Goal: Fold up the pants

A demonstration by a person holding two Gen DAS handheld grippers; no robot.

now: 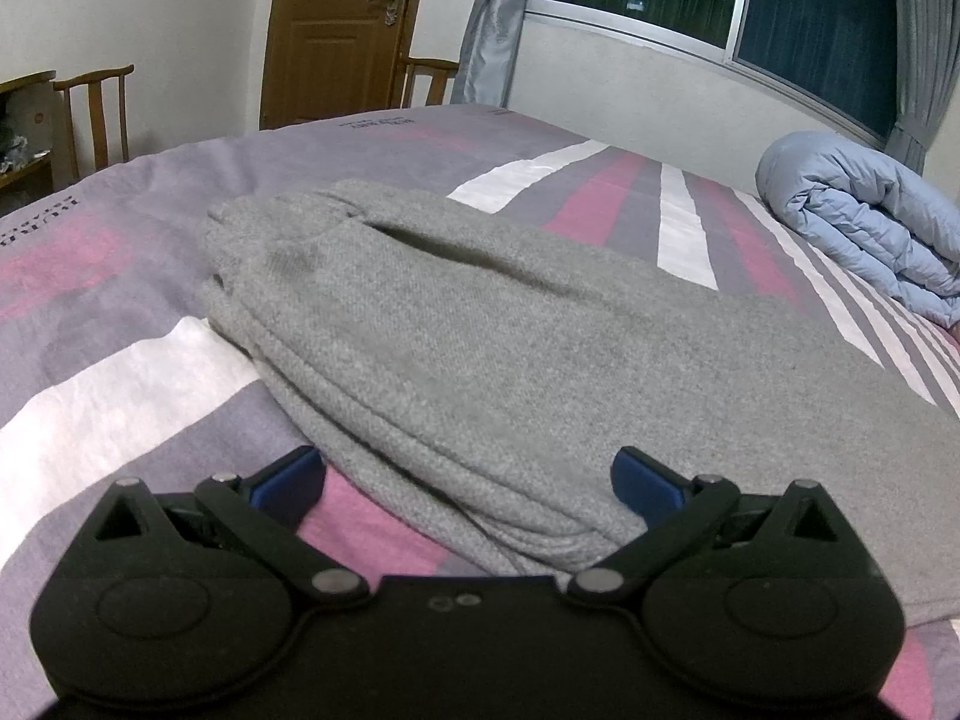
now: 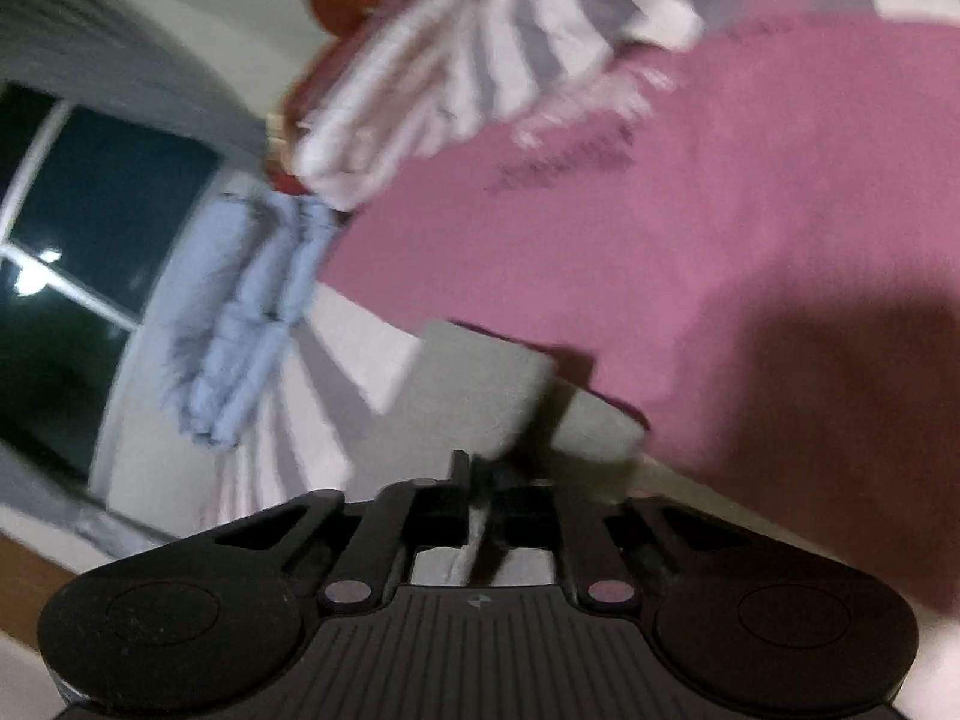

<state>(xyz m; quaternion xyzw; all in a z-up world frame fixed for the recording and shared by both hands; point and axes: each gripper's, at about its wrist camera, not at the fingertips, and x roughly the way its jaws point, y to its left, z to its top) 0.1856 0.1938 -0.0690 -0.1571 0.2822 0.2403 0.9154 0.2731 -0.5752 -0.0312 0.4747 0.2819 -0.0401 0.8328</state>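
Grey pants (image 1: 468,330) lie folded in layers on the striped bed cover (image 1: 120,312), a pocket slit showing near the far end. My left gripper (image 1: 468,474) is open at the near folded edge; one blue pad (image 1: 294,474) is over the bed cover, the other over the cloth. The right wrist view is blurred and rolled sideways. There my right gripper (image 2: 477,480) is shut, and a flap of the grey pants (image 2: 498,384) sticks out from its tips over the pink part of the bed cover (image 2: 660,210).
A rolled light-blue duvet (image 1: 870,222) lies at the bed's right side under a dark window (image 1: 810,18). Wooden chairs (image 1: 96,108) and a brown door (image 1: 342,24) stand beyond the bed. A striped pillow (image 2: 480,60) lies at the bed's far end.
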